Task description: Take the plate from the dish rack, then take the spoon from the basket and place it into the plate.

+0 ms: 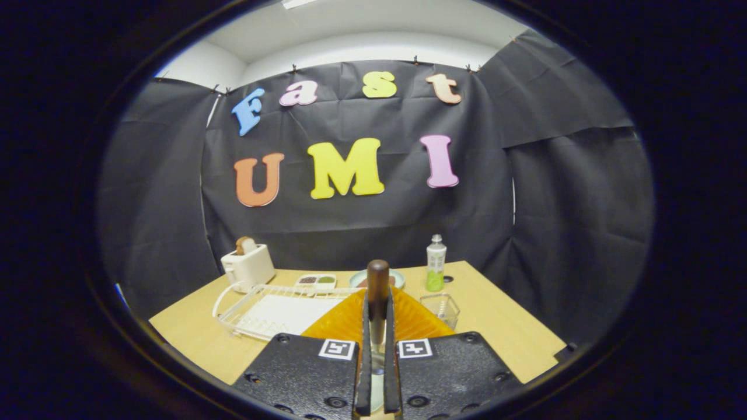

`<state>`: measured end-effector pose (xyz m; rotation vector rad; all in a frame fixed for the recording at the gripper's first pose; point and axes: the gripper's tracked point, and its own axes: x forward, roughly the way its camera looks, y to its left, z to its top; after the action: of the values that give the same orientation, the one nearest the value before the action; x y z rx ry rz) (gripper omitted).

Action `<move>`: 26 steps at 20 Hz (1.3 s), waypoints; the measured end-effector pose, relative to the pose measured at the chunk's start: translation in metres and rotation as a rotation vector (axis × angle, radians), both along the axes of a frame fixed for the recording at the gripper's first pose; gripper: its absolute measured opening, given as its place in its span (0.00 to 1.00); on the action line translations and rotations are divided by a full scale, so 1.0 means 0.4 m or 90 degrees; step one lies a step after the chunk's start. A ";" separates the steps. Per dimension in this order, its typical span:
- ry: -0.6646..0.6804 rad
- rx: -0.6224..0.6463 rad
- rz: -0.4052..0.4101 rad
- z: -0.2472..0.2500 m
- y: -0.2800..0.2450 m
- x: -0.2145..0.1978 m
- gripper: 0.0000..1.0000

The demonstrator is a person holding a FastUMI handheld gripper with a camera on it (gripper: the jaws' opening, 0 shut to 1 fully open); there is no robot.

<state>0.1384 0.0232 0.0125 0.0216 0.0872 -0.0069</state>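
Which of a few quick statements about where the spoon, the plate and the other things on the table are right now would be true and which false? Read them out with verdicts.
1. The claw is shut on the spoon. True: both fingers press its wooden handle, which sticks up between them.
2. The plate stands in the dish rack. False: the orange plate lies on the table, just ahead of the fingers, beside the rack.
3. A toaster stands beyond the rack. True.
4. The bottle lies on its side. False: it stands upright near the table's far edge.
5. The clear basket sits beside the plate. True.
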 end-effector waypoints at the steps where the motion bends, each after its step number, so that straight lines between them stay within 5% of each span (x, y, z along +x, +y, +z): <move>1: 0.003 -0.011 0.006 -0.026 0.022 -0.013 0.13; 6: -0.005 0.010 0.006 -0.110 0.080 -0.059 0.14; 12: 0.026 0.131 -0.081 -0.217 0.075 -0.046 0.14; 21: 0.064 0.086 -0.071 -0.291 0.106 -0.021 0.16; 25: 0.020 0.056 -0.102 -0.244 0.070 -0.031 0.21; 26: -0.004 0.040 -0.113 -0.224 0.061 -0.043 0.35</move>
<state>0.1211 0.0476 -0.0771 0.0921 0.0784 -0.1821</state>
